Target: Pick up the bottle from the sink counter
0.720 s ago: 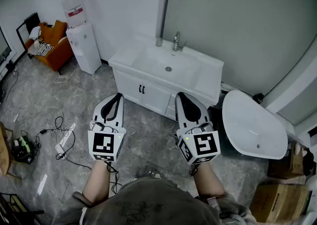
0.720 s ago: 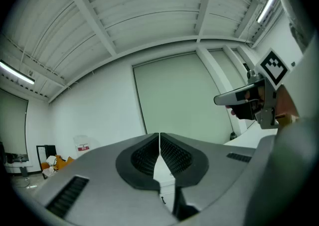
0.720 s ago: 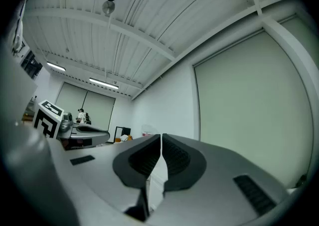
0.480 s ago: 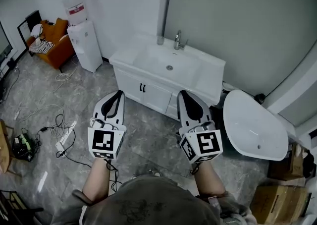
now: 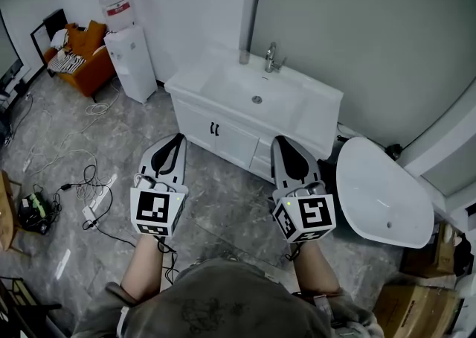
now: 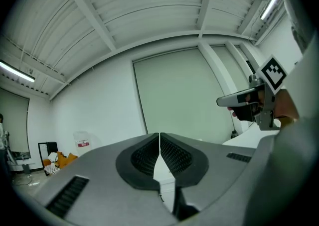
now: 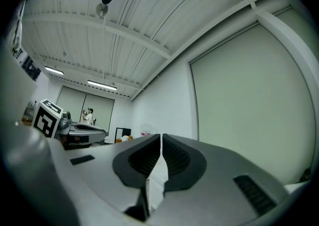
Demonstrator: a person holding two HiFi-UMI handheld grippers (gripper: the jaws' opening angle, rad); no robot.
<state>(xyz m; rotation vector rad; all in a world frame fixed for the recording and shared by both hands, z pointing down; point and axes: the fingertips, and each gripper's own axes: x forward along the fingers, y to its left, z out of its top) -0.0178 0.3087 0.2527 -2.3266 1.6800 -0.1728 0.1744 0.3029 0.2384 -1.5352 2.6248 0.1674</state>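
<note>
Left tool (image 6: 159, 137), right tool (image 7: 161, 137) closed, empty

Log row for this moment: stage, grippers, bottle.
stage: not yet reaching | left gripper: shut, empty | right gripper: shut, empty | bottle: on counter, beside faucet, untouched

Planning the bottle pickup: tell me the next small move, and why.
Probably step closer to the white sink counter and open the right hand-held gripper. Both it and the left hand-held gripper are shut and empty over the grey floor, short of the small grey bottle at the counter's back left corner.
</note>
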